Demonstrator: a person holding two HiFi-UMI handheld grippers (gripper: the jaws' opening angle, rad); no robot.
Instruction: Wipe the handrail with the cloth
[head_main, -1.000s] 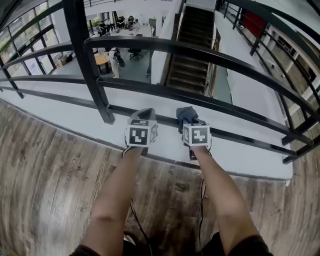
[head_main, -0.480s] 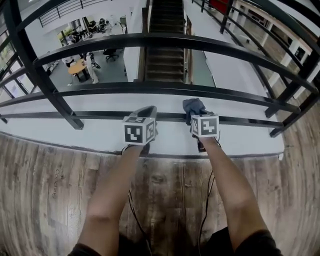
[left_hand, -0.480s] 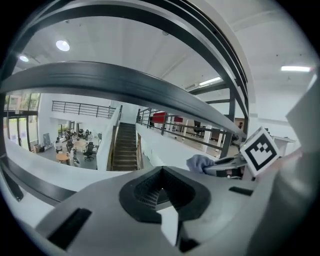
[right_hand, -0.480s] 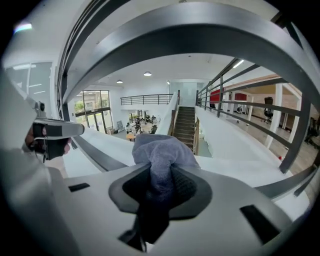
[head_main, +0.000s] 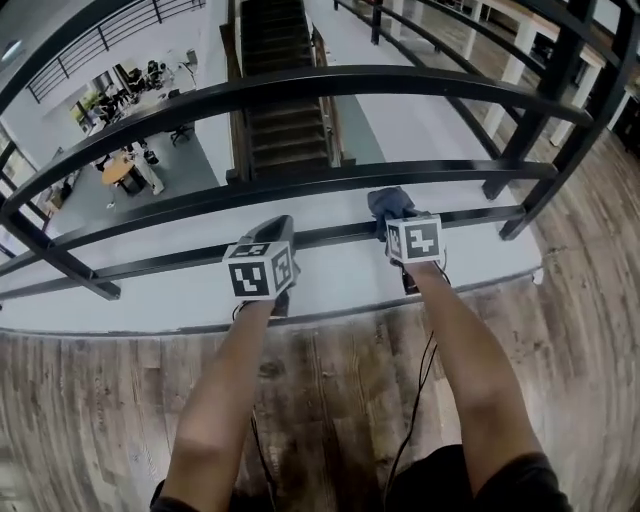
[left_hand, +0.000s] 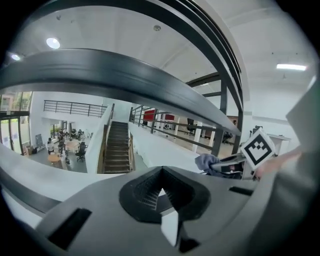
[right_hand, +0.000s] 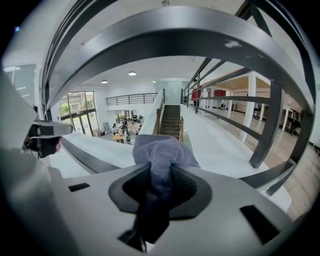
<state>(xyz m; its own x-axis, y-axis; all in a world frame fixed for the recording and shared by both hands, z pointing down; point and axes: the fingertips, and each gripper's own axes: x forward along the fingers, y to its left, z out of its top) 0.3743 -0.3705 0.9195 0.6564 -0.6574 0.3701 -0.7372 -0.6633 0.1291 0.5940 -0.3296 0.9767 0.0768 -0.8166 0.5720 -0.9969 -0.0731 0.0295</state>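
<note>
At twelve o'clock from the right claw (right_hand: 161, 172), clamped on the cloth (right_hand: 162, 147), the handrail (head_main: 330, 236) likely needs firm, even strokes, with the closed, empty left claw (left_hand: 162, 171) kept clear.

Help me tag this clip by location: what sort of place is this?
Probably an upper-floor gallery in an office building: a black metal railing edges the wood-plank floor, a dark staircase descends beyond it, and desks with office chairs stand on the level below.

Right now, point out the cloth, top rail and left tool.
cloth (right_hand: 162, 150): right gripper view, bunched part above the jaws.
top rail (head_main: 300, 84): head view, middle of the curved bar.
left tool (left_hand: 161, 182): left gripper view, where its shut tips meet.
</note>
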